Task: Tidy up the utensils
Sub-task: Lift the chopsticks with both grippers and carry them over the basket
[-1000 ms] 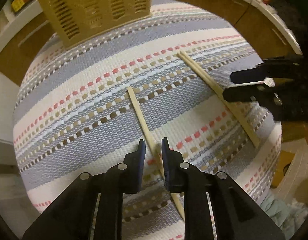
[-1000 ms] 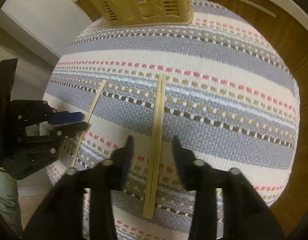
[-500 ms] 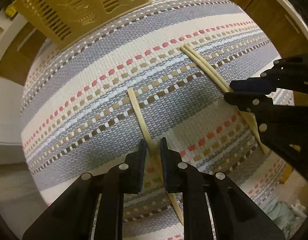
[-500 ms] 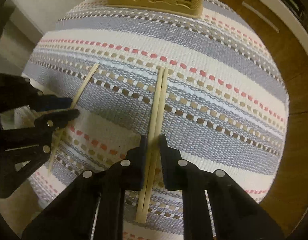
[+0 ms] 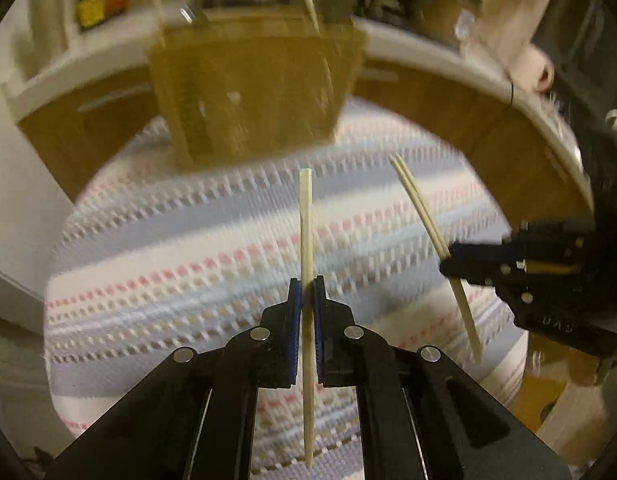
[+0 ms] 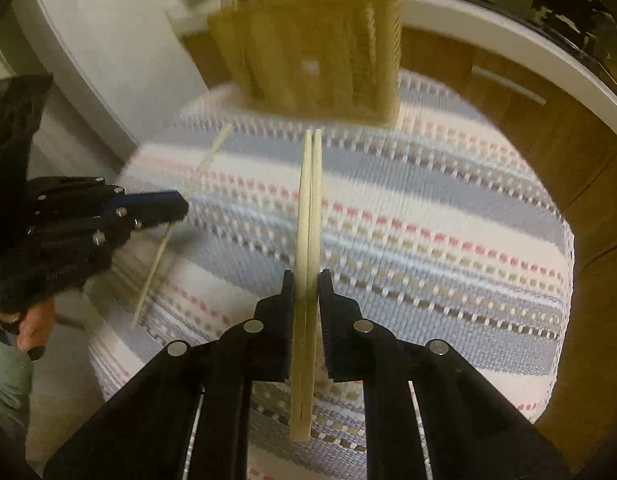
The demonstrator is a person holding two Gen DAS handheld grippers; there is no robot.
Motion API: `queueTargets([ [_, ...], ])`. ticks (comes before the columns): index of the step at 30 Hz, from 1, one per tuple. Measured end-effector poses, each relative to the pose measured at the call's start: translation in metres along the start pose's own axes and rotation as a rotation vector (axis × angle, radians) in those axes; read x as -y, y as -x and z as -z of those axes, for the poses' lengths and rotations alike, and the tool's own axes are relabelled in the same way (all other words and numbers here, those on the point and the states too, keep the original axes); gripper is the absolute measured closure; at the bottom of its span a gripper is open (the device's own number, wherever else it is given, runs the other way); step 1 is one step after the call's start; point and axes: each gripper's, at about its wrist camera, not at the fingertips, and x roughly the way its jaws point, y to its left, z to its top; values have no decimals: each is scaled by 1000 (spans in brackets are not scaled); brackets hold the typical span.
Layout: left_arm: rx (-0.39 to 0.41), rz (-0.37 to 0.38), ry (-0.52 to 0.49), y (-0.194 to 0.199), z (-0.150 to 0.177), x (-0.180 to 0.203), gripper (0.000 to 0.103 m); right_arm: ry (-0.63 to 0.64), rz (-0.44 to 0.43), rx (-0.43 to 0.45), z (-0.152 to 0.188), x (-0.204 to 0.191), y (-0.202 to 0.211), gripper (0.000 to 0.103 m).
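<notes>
My left gripper [image 5: 307,296] is clamped on a single chopstick [image 5: 306,232], which runs straight up between the pads toward twelve o'clock, its thin end trailing down at six. The jaws have just been closing, and the stick now sits pinched between them, lifted clear of the striped mat [image 5: 180,248]. My right gripper [image 6: 307,292] grips a pair of chopsticks [image 6: 308,220], the two sticks side by side and pointing to twelve o'clock; its jaws have also just been closing on them. From the left camera that right gripper [image 5: 448,260] shows at three o'clock with its pair of chopsticks [image 5: 418,206] slanting across. From the right camera the left gripper [image 6: 180,208] sits at nine o'clock, and its chopstick [image 6: 196,176] leans toward one o'clock. The tan slotted basket [image 5: 248,96] stands at twelve o'clock on the far edge of the mat, blurred. A wooden worktop [image 6: 556,128] curves behind the mat.
</notes>
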Motion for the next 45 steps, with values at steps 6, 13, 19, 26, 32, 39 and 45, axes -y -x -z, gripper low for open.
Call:
queueTargets([
  [6, 243, 22, 29, 64, -19, -10, 99, -7, -41, 199, -31, 12, 48, 93],
  [13, 438, 70, 32, 113, -64, -18, 99, 20, -29, 480, -87, 1, 89, 93],
  [19, 604, 70, 39, 127, -100, -32, 99, 40, 70, 704, -131, 6, 106, 93],
  [26, 768, 6, 25, 119, -124, -44, 99, 31, 106, 795, -172, 19, 79, 93],
  [32, 850, -71, 10, 106, -125, -47, 99, 64, 158, 806, -180, 22, 49, 93],
  [39, 884, -90, 7, 87, -123, -46, 99, 68, 151, 784, -176, 25, 29, 93],
  [45, 884, -77, 33, 73, -120, -56, 99, 62, 139, 759, -171, 29, 16, 93],
])
